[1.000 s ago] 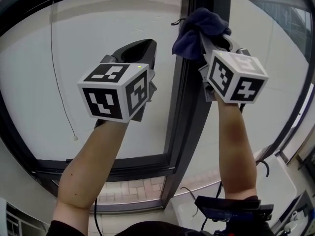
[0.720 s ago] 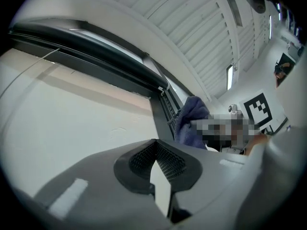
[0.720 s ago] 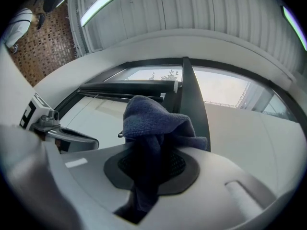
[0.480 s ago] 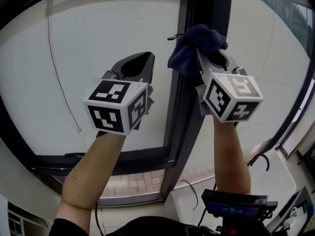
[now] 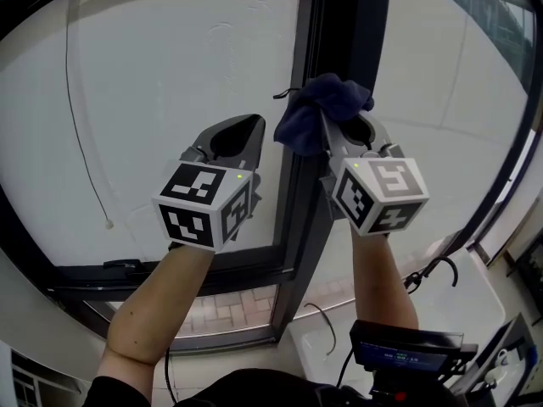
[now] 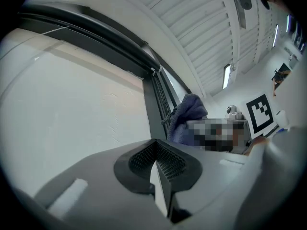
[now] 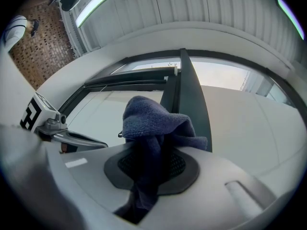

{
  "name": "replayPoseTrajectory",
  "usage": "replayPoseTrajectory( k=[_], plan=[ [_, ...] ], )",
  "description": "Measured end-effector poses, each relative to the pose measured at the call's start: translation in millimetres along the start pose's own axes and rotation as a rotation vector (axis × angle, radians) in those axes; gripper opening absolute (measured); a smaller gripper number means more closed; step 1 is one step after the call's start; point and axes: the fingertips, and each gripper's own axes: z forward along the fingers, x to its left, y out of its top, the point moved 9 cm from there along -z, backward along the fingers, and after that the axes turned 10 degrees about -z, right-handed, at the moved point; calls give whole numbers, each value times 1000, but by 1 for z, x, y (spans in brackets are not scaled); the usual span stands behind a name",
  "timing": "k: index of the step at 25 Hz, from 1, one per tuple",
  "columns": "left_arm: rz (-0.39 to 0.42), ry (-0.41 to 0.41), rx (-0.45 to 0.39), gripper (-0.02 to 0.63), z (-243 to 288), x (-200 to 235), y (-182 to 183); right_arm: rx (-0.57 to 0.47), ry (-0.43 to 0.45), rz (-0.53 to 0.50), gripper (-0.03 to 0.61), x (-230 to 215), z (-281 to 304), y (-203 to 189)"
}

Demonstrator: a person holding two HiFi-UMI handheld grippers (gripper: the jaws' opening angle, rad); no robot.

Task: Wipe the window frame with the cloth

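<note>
Head view: right gripper (image 5: 338,138) fingers clamped on the blue cloth (image 5: 318,113), which is bunched at the dark vertical window frame (image 5: 339,32). Left gripper (image 5: 236,136) sits beside it over the pane (image 5: 170,83).

Left gripper view: fingers shut together, nothing between.

Right gripper view: cloth wad in front of the frame. Best to press the wad flat and stroke along the frame's length.

Cloth-to-frame contact is hard to confirm, and the frame top is cut off.

Bright diffuse daylight through frosted panes, soft shadows, strong fisheye bending (dark vignetted corners), sharp focus
</note>
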Motion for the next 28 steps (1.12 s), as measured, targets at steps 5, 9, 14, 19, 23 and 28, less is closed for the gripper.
replayPoseTrajectory(
  k=[5, 9, 14, 19, 23, 28],
  plan=[
    [-24, -17, 6, -6, -11, -3, -17, 15, -20, 10, 58, 13, -12, -20],
    [-48, 2, 15, -6, -26, -2, -37, 23, -16, 25, 58, 21, -22, -39],
    [-100, 33, 35, -6, -53, -8, -72, 70, 2, 32, 58, 35, -34, -60],
    [-116, 54, 82, -6, -64, -4, -100, 102, 24, 62, 58, 50, -46, -86],
    [-117, 59, 99, -6, -67, -6, -116, 122, 35, 72, 58, 56, -56, -101],
    [-122, 60, 116, -6, -72, -8, -135, 159, 46, 91, 58, 64, -66, -120]
  ],
)
